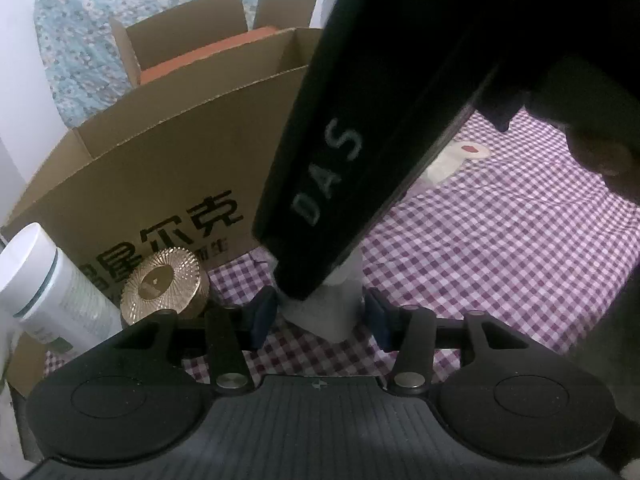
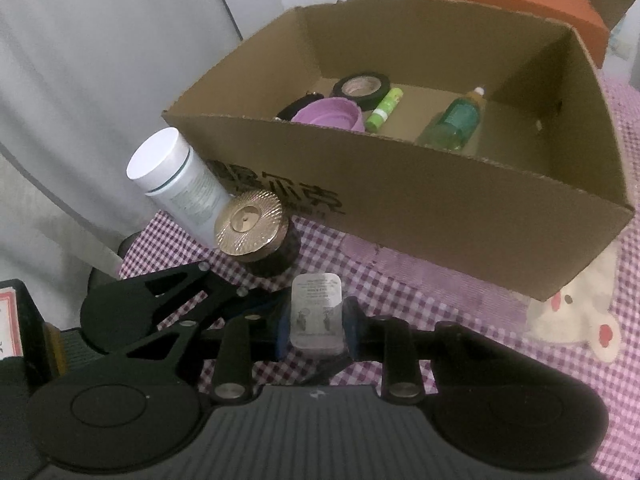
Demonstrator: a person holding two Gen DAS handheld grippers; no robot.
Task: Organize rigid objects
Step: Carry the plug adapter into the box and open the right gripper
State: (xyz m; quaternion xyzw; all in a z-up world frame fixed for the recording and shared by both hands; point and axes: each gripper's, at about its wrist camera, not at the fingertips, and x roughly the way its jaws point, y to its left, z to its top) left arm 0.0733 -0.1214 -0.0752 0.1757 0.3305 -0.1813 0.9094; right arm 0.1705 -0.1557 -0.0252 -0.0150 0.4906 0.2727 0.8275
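A small silver rectangular tin (image 2: 317, 312) with a printed label is clamped between the blue pads (image 2: 351, 322) of the right gripper (image 2: 316, 326), low over the purple-and-white checked cloth (image 2: 440, 300), just short of the near wall of the open brown cardboard box (image 2: 400, 192). That wall's top edge is seen above the tin.

In the left wrist view, the left gripper (image 1: 320, 316) is spread wide, its pads set apart on either side of the white object (image 1: 324, 312) held from above by the right gripper's black body (image 1: 360, 140); no contact is seen.

Inside the box are noted a black tape roll (image 2: 362, 86), a purple round lid (image 2: 330, 114), a green tube (image 2: 385, 111) and a green bottle (image 2: 456, 124); its right part is bare.

A gold-lidded dark jar (image 2: 256, 232) and a white cylindrical bottle (image 2: 180, 176) stand close together against the box's left front corner. Open cloth is seen right of the grippers. An orange box (image 2: 516, 4) lies beyond.
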